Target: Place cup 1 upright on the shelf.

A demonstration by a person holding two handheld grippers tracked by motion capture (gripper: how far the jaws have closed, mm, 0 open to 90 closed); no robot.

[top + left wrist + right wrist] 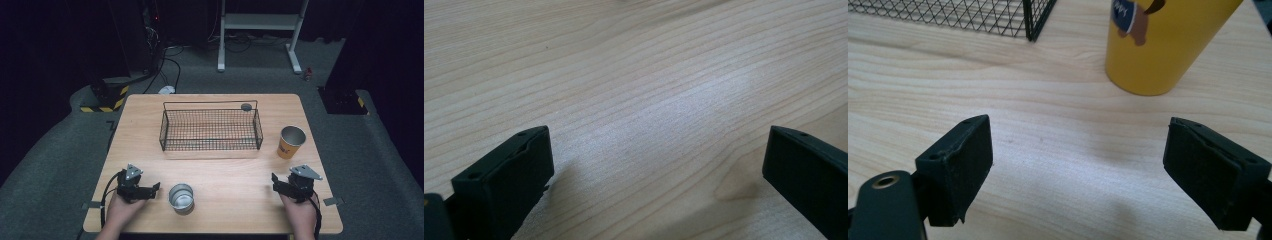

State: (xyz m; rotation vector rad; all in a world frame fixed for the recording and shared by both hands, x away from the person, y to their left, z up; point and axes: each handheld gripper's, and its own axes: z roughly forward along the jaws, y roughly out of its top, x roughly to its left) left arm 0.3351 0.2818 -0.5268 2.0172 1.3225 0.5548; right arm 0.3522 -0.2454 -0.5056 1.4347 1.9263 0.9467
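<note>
High view: wooden table with a black wire basket at centre-back, long side facing the person. Can't tell what the small dark round item at its back right corner is. Yellow-orange paper cup stands upright, right of the basket, apart from it. Shiny metal cup stands upright near the front edge, left of centre, mouth up.

Left gripper sits low at front left, hand behind it, jaws pointing right toward the metal cup, just beside it, not touching. Right gripper at front right, hand behind it, jaws pointing left and inward, well clear of the paper cup.

Left gripper view: left gripper has jaws spread wide, nothing between them, bare wood grain ahead.

Right gripper view: right gripper also has jaws wide apart, nothing held. Paper cup sits ahead, right of centre, with a printed cartoon figure on it. Basket corner is at upper left.

Beyond the table: grey carpet, a white desk frame, cables on the floor.
</note>
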